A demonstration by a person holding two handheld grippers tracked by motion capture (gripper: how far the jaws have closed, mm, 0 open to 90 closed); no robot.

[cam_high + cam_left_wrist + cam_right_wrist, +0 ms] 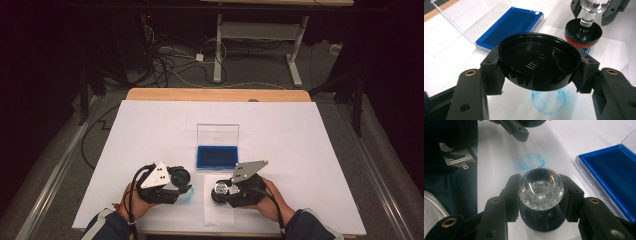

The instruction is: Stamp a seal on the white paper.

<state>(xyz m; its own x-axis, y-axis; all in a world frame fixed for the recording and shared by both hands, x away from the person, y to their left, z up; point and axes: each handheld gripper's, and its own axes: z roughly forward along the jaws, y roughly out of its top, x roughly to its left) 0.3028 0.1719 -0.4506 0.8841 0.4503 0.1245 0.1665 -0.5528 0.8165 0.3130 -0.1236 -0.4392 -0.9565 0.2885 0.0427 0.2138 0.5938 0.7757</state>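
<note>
Left gripper (186, 186): clamped by both jaws on the black cap (539, 63), held just above the paper with its hollow side up; probably kept aside so as not to disturb the stamping.
Blue print (548, 102): round, smudged, on the paper sheet (609, 82) directly under the cap; seems a finished impression.
Ink pad (217, 156): blue, in a clear case with the lid standing open, beyond both grippers, near enough for re-inking.
Stamp (541, 192): round black base with red ring and clear knob, standing upright on the paper, right of the print.
Right gripper (541, 201): closed tight on the stamp, jaws at both sides just under the clear knob; grip from the sides likely to keep the stamp vertical for an even print.
Table cover (310, 150): white, under everything.
</note>
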